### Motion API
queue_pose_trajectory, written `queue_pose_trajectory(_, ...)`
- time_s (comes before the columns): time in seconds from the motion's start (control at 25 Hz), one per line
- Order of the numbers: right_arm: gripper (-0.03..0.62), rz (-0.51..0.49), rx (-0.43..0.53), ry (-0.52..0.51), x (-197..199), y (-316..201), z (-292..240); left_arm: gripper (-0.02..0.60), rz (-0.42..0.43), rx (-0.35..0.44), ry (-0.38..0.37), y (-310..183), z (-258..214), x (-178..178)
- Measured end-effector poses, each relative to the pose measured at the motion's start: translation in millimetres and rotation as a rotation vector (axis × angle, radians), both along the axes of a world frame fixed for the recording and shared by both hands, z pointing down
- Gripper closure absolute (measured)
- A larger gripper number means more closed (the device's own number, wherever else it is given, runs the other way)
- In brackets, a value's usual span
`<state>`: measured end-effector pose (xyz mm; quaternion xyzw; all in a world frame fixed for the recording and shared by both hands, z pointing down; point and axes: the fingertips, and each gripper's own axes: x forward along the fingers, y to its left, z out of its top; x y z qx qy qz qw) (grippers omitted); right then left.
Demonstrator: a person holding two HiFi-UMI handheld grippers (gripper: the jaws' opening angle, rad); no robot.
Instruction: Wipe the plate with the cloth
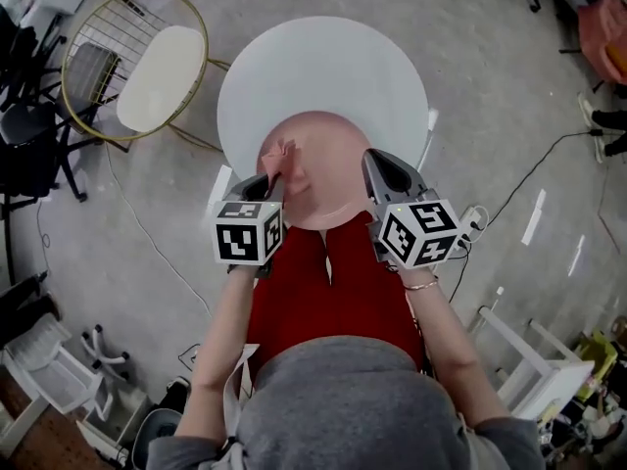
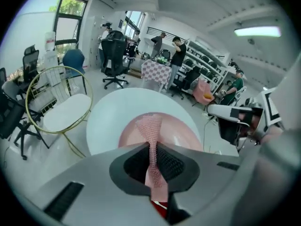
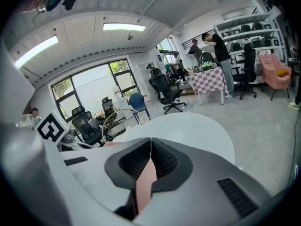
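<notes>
One pink plate (image 1: 331,192) is at the near edge of the round white table (image 1: 323,67), its right rim pinched by the right tool (image 1: 378,162). The left tool (image 1: 274,177) is clamped on the one pink cloth (image 1: 283,154), which lies on the plate's left side.

Grey floor (image 1: 480,76), round white table (image 1: 323,67), wire chair (image 1: 162,76) (gold frame)

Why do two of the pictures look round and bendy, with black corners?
Left gripper view: a wide-angle lens curves the room into a circle, leaving black corners; the cloth looks big because it is close. Right gripper view: same curving, and the plate edge is a soft pink smear. Head view: straight lines, dimmer light.
</notes>
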<state>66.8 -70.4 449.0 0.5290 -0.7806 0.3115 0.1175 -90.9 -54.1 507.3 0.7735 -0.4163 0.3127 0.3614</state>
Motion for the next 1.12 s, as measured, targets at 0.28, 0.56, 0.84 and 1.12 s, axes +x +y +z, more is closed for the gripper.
queue_pose_trajectory(0.28,0.565,0.212,0.018,0.006,49.2,32.0,-3.8,0.545,0.172,-0.033,0.079,19.8,0.6,72.9)
queue_pose_trajectory(0.56,0.565,0.414,-0.021,0.001,79.7,76.6,5.2,0.545,0.354,-0.111,0.094,48.3,18.3,118.8)
queue_pose_trajectory(0.84,0.565,0.447,-0.063,0.006,93.6,98.2,11.8,0.545,0.423,-0.179,0.03,75.3,46.3,125.8)
queue_pose_trajectory(1.12,0.565,0.347,-0.073,-0.008,89.3,75.8,19.4,0.545,0.457,-0.189,-0.072,85.4,54.2,111.4)
